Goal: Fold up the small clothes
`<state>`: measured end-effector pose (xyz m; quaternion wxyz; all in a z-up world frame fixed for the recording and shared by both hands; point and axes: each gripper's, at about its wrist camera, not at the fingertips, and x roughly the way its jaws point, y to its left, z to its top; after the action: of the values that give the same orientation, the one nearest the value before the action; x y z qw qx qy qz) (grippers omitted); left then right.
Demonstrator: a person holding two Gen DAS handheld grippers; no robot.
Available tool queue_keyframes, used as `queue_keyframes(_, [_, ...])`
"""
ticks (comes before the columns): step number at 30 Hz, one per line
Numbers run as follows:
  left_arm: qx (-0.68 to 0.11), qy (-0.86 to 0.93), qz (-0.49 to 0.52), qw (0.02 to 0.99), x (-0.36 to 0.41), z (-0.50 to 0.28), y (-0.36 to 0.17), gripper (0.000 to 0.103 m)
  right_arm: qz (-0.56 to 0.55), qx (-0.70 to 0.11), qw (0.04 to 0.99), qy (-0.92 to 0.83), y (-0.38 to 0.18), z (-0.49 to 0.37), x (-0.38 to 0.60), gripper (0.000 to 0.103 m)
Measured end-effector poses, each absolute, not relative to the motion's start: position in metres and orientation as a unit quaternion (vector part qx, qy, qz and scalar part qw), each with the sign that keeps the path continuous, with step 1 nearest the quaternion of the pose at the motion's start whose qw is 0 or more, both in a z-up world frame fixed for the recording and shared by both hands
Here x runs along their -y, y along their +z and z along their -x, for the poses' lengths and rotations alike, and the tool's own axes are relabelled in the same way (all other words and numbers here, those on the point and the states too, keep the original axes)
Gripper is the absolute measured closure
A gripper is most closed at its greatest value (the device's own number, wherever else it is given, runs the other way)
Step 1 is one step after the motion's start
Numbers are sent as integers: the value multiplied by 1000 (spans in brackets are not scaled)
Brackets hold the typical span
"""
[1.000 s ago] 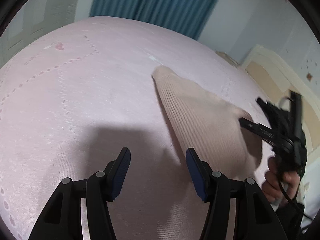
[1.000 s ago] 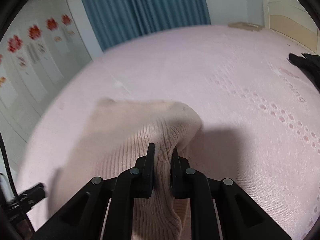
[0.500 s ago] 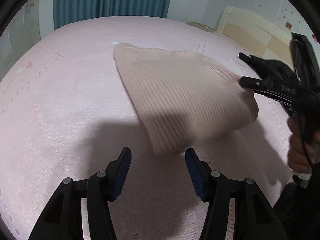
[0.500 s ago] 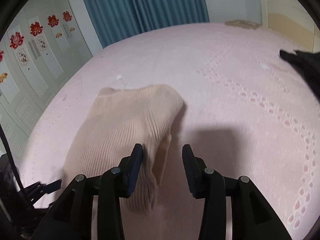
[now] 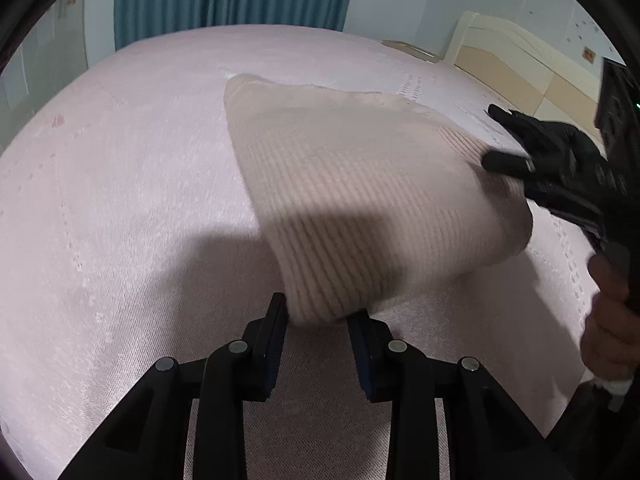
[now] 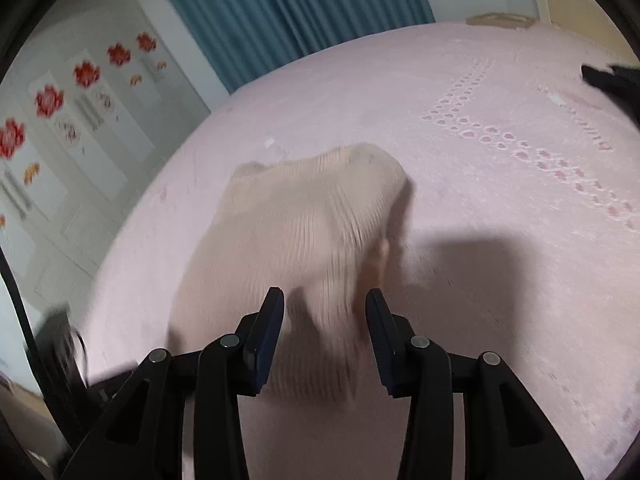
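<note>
Both jaws' gaps w/ knit garment

Both claws are black with dark blue pads and silver screws.

**A home bedroom**

A wide bed under a pink patterned cover fills both views. A cream headboard stands at its far right corner, teal curtains hang behind, and white wardrobe doors carry red flower stickers.
</note>
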<state>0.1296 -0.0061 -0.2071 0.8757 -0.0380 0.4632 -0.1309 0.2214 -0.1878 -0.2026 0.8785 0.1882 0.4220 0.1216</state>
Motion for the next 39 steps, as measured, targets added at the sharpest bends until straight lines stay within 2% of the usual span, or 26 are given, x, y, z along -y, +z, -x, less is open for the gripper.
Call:
queue_keyframes(2, [-464,-135,50,874,1,-130,-209,74,-206,-433,871,104,-209,-241,191,52])
queue_keyframes(6, [-462,-147,65,872,-6,-132,-211,75,-216,-462,856,88,-225,-274,194,52])
queue_keyframes(7, [-462,-152,70,871,-8,-134,-212,79,-217,-466,853,93,-228,-282,194,57])
queue_keyframes(8, [-463,-157,74,869,-8,-136,-212,82,-216,-466,852,103,-229,-289,193,70])
queue_keyframes(10, [-463,-163,79,867,-9,-138,-213,85,-201,-452,861,122,-224,-296,191,84])
queue_keyframes(13, [-462,-169,85,866,-9,-138,-215,86,-195,-376,893,149,-206,-286,197,89])
queue_keyframes(15, [-462,-171,85,866,-7,-140,-215,86,-194,-379,893,145,-212,-290,197,90])
queue_keyframes(17, [-462,-172,83,866,-7,-140,-214,86,-162,-434,881,98,-235,-302,190,89])
queue_keyframes(18, [-463,-173,85,865,-7,-140,-214,86,-155,-436,881,93,-238,-302,188,89])
queue_keyframes(19, [-465,-174,92,863,-8,-139,-213,86,-143,-429,888,89,-236,-299,186,85])
queue_keyframes(21, [-473,-175,103,857,-12,-137,-209,85,-111,-421,897,73,-224,-292,185,70])
queue_keyframes(22, [-477,-174,109,855,-16,-132,-206,80,-107,-418,900,67,-220,-288,187,62])
queue_keyframes(30, [-402,-166,143,889,-41,-102,-167,67,-83,-360,929,35,-188,-242,199,62])
queue_keyframes(34, [-395,-129,130,900,-35,-141,-156,65,-69,-368,926,54,-188,-246,186,62])
queue_keyframes(39, [-438,-122,147,879,-21,-206,-168,65,-38,-367,926,74,-194,-255,169,62])
